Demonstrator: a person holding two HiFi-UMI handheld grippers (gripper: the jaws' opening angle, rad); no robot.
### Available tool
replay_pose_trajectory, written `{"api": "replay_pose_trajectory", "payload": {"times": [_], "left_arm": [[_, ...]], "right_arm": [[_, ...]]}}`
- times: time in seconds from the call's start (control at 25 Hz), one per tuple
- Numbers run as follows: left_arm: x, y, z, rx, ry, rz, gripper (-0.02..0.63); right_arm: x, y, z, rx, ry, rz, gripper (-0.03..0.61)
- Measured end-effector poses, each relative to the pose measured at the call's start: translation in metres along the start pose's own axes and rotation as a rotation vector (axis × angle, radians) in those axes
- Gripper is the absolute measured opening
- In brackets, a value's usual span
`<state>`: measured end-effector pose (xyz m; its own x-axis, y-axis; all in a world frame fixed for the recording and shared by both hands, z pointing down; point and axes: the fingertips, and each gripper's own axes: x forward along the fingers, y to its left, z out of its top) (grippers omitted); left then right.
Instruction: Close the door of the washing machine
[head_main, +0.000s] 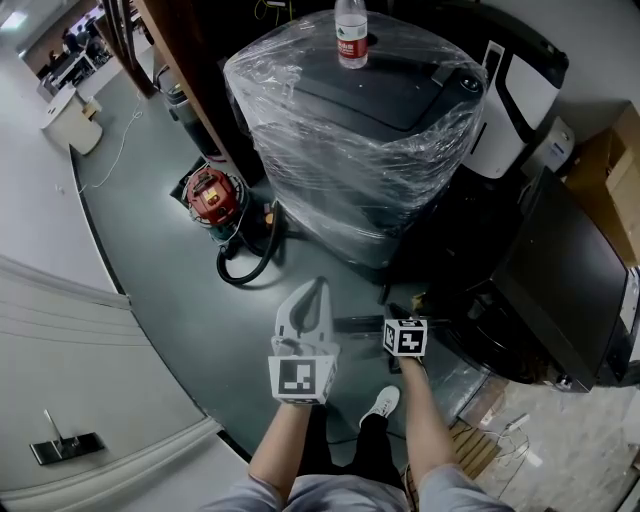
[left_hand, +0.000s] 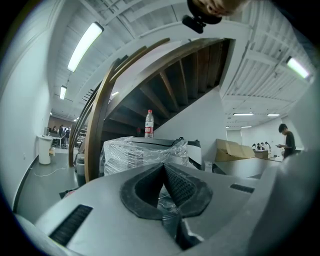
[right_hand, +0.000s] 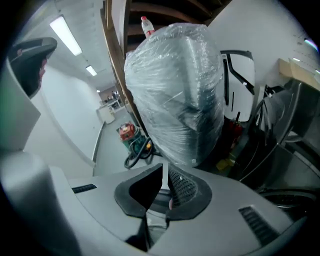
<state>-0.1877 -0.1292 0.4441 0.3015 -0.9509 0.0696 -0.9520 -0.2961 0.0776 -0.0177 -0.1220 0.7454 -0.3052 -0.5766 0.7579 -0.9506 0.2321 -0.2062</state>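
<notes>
A tall machine wrapped in clear film stands ahead of me, its dark top flat under the wrap, with a water bottle on it. To its right sits a low black machine with a big dark panel tilted up over it. A round metal rim shows under that panel in the right gripper view. My left gripper is held low in front of me, shut and holding nothing. My right gripper is beside it, marker cube up, pads together, nothing between them. Both are well short of the machines.
A red vacuum cleaner with a black hose lies on the green floor, left of the wrapped machine. A white and black appliance and a cardboard box stand at the right. A wooden stair beam rises behind. My shoe is below.
</notes>
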Motion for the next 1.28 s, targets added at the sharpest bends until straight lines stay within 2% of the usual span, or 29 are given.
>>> {"api": "replay_pose_trajectory", "payload": {"times": [0.12, 0.72, 1.08, 1.28], "left_arm": [[-0.001, 0.000, 0.001, 0.003, 0.005, -0.003, 0.002], [0.007, -0.018, 0.008, 0.009, -0.010, -0.036, 0.002], [0.013, -0.038, 0.007, 0.019, -0.010, -0.068, 0.002], [0.016, -0.057, 0.006, 0.008, -0.010, -0.094, 0.002]], "right_arm": [[0.009, -0.003, -0.021, -0.041, 0.051, -0.024, 0.005], [-0.003, 0.003, -0.039, -0.131, 0.043, -0.049, 0.005], [-0.035, 0.006, -0.075, -0.122, 0.055, -0.069, 0.005], [-0.046, 0.003, -0.102, -0.130, 0.115, -0.059, 0.003]]}}
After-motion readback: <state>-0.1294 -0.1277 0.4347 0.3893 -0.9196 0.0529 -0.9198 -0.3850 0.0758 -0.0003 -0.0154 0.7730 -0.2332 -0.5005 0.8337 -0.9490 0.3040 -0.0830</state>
